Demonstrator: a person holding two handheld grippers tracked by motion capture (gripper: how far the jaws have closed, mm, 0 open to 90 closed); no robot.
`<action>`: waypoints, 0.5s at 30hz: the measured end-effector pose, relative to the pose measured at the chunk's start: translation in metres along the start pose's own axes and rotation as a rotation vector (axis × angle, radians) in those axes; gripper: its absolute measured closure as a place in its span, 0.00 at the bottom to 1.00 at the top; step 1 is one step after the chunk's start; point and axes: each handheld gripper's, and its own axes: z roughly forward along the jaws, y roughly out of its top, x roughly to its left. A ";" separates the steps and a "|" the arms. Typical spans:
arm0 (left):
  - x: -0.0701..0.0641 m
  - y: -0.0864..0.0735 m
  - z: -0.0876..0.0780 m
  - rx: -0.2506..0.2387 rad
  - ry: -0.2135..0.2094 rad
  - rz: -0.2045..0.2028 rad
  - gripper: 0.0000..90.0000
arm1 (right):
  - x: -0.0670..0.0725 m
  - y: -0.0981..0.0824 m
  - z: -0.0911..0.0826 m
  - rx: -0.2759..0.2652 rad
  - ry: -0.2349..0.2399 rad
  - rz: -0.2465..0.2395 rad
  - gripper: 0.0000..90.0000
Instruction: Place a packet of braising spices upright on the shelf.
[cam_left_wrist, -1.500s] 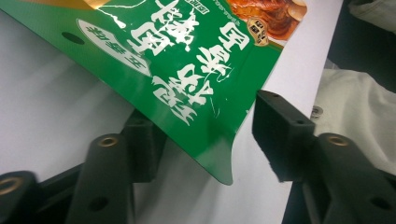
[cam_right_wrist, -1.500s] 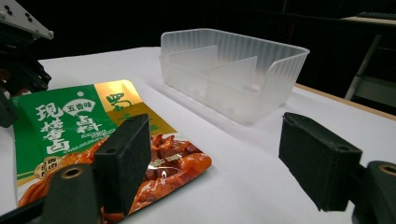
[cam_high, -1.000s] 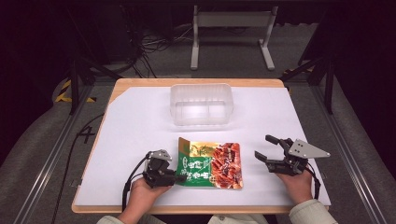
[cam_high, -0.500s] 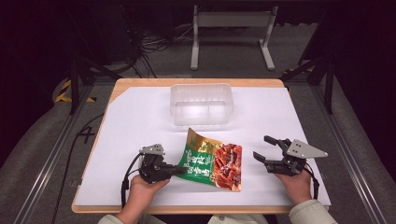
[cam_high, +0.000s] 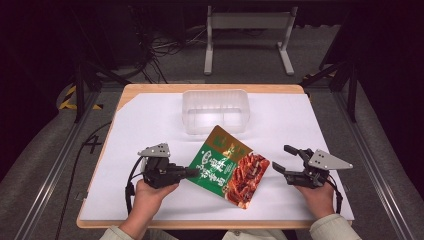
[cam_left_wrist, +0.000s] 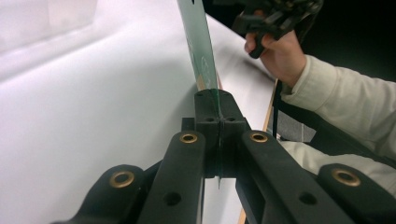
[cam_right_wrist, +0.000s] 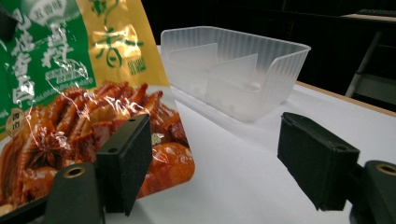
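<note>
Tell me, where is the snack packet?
In the high view the snack packet is mid-table, tilted up, pinched by the left gripper, just before the clear tub.

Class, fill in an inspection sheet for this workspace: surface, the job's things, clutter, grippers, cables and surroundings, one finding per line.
Surface: white sheet covering a wooden table.
Job's things: snack packet, green and gold with red food pictured, tilted up off the sheet; clear plastic bin with dividers behind it, nothing seen inside.
Clutter: nothing seen.
Grippers: left gripper shut on the packet's edge; right gripper open, apart from the packet, nothing between its jaws.
Cables: one trails from each gripper; loose cables on the floor beyond the table.
Surroundings: dark room, grey metal stand behind, floor rails at the sides.
</note>
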 end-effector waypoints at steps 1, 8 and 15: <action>-0.003 0.004 -0.002 0.000 0.001 0.015 1.00 | 0.000 0.000 0.000 0.001 -0.001 0.000 0.29; -0.027 0.035 -0.014 0.025 0.031 0.137 1.00 | 0.000 0.000 0.000 0.004 -0.004 0.004 0.29; -0.040 0.062 -0.023 0.051 0.089 0.216 1.00 | 0.000 -0.002 -0.001 0.006 -0.002 0.002 0.29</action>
